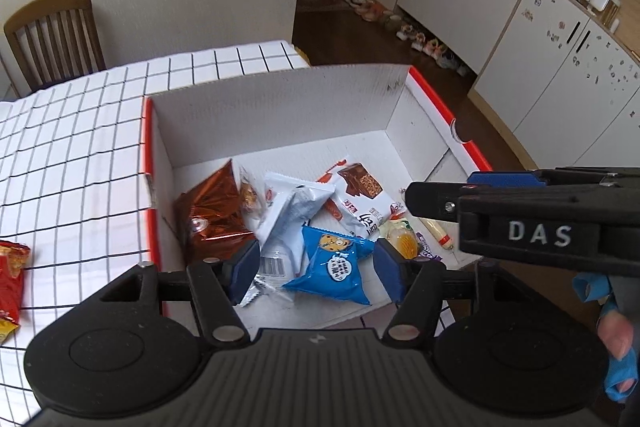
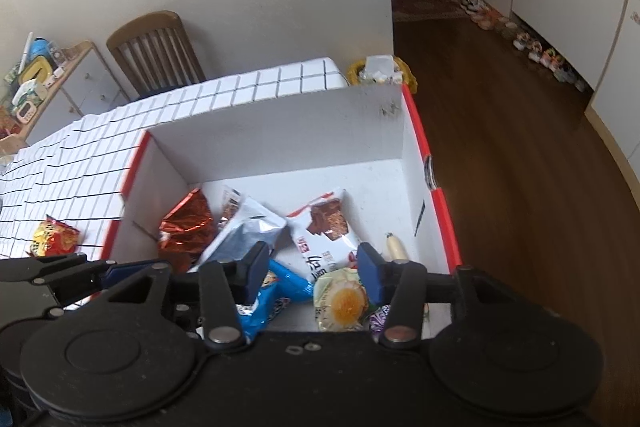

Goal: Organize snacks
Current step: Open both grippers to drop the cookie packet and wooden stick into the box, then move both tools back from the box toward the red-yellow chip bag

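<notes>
A white cardboard box (image 1: 280, 107) (image 2: 280, 131) with red outer sides stands on the checked table. In it lie a copper foil packet (image 1: 212, 215) (image 2: 186, 227), a white packet (image 1: 292, 207) (image 2: 248, 231), a blue cookie packet (image 1: 336, 267) (image 2: 292, 285), a chocolate wafer packet (image 1: 360, 191) (image 2: 328, 227), a yellow jelly cup (image 1: 400, 239) (image 2: 344, 299) and a sausage stick (image 1: 438, 233) (image 2: 396, 247). My left gripper (image 1: 316, 269) hovers open over the blue packet, holding nothing. My right gripper (image 2: 314, 273) hangs open and empty above the box's near right part.
A red snack packet (image 1: 10, 279) (image 2: 54, 237) lies on the tablecloth (image 1: 80, 147) left of the box. A wooden chair (image 1: 52, 35) stands behind the table, which ends at the box's right side. A blue-gloved hand (image 1: 616, 339) holds the right gripper. A yellow bin (image 2: 380, 71) stands beyond.
</notes>
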Demonstrator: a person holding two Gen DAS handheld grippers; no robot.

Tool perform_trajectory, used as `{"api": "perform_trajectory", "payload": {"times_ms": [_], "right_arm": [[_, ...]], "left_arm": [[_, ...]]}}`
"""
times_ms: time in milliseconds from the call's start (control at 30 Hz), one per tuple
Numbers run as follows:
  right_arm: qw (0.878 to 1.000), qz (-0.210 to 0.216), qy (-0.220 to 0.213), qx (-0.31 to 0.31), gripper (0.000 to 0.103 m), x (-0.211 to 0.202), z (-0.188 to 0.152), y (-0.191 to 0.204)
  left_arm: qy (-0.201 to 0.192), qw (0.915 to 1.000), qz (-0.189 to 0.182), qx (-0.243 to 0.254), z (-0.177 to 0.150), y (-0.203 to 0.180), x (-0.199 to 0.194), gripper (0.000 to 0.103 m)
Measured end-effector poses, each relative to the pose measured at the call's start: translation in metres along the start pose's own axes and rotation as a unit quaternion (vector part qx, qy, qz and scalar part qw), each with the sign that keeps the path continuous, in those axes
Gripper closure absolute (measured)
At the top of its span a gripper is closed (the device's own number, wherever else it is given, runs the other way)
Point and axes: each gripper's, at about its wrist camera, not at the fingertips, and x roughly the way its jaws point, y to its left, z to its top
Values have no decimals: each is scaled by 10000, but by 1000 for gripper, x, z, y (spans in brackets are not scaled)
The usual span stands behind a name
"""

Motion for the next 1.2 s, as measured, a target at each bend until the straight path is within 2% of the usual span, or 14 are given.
{"api": "perform_trajectory", "payload": {"times_ms": [400,500,567,1033,1100,1200], "right_arm": [[9995,249,-196,-66,39,-35,-4,17],[9991,334,-252,-84,35,-42,-6,23],[9988,377,-298,-119,33,-47,-8,28],[9956,735,-507,-269,10,-64,-28,89],[9955,736,-532,-276,3,-63,-30,99],[9954,735,-515,-324,0,-61,-34,117]], "left_arm": [[-375,9991,45,-174,-15,31,-47,40],[-483,9986,40,-217,-20,41,-59,34],[-553,9982,60,-201,-24,48,-68,34],[-840,9959,50,-328,-48,110,-113,28],[-935,9949,108,-354,-52,120,-119,28],[-1030,9942,102,-306,-56,135,-127,27]]}}
